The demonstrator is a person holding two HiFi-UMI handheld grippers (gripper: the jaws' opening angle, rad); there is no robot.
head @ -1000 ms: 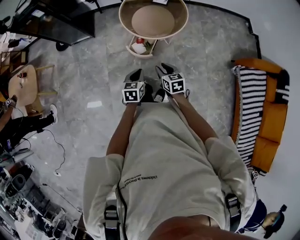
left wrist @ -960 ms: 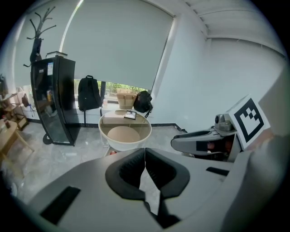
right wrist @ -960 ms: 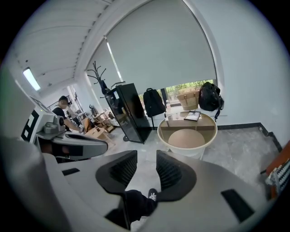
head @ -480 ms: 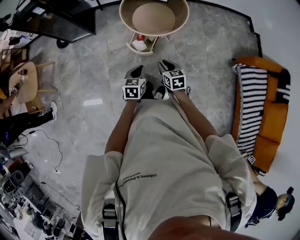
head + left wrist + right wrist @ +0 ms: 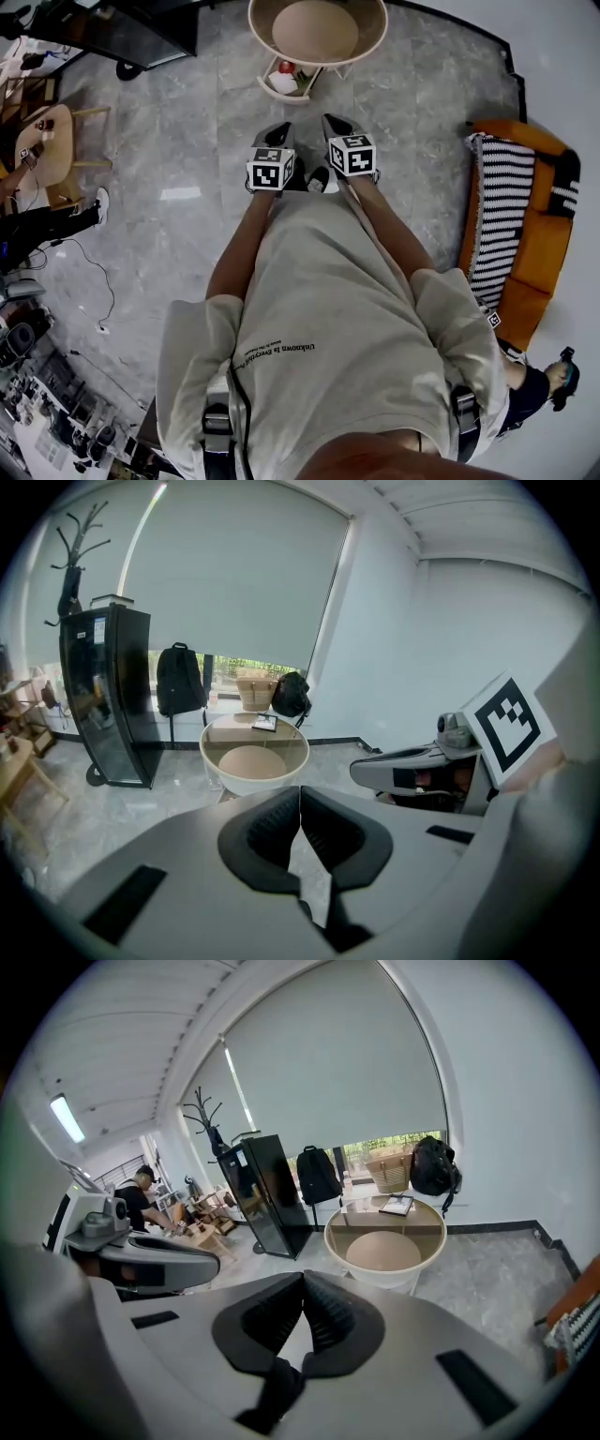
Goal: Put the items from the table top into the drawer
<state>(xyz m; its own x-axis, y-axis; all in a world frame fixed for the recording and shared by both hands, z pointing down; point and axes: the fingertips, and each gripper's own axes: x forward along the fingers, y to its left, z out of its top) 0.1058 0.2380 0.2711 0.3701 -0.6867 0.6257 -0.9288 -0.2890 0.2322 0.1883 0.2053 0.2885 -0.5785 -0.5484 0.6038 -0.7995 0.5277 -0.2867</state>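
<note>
Left gripper (image 5: 300,803) and right gripper (image 5: 302,1283) hang short of the round bench (image 5: 375,1277), jaws pressed together on nothing (the right's have just been closing). The flat booklet (image 5: 397,1205) lies at the bench's far side; reaching across with jaws unopened could shove it off

Left gripper (image 5: 278,132), right gripper (image 5: 331,123), round table (image 5: 377,42) ahead

- My left gripper (image 5: 300,791): matt grey plastic shell, black ribbed pads (image 5: 269,833).
- Floor (image 5: 187,122): glossy grey stone-look tiles.
- My shirt (image 5: 328,309): plain beige cloth, matt.
</note>
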